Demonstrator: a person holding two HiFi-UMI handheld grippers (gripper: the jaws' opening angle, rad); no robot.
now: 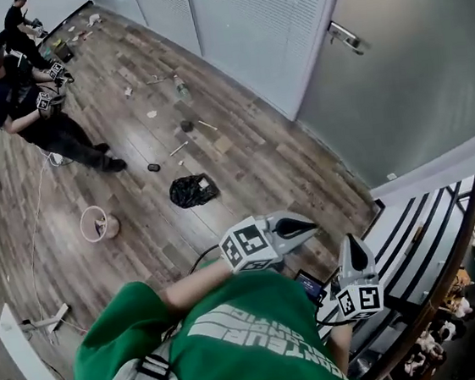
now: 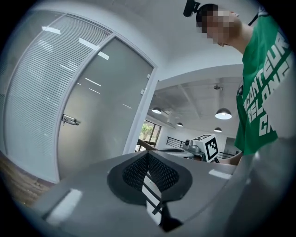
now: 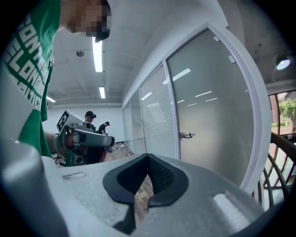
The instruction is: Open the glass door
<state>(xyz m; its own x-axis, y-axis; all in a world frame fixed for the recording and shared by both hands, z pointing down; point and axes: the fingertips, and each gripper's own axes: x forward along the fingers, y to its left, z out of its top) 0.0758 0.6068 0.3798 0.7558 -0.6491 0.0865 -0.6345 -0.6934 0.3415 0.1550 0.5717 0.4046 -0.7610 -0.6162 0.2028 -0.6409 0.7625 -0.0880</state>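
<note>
Nearest us, we list the left gripper (image 1: 306,230) and the right gripper (image 1: 355,252), each with jaws pressed together on nothing. Beyond lies a black bag (image 1: 192,190) on the wooden floor (image 1: 242,159). Farthest stands the frosted glass door (image 1: 412,80), shut, its handle (image 1: 345,38) well apart from both.

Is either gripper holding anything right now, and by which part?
Nothing is held. The left gripper and right gripper are both shut and empty.

One left gripper (image 1: 308,229), held out ahead of the chest, fingers (image 2: 134,173) together, nothing between them. One right gripper (image 1: 356,252), just beside it, tipped slightly downward, fingers (image 3: 162,177) together, empty. One left forearm (image 1: 190,294), bare.
</note>
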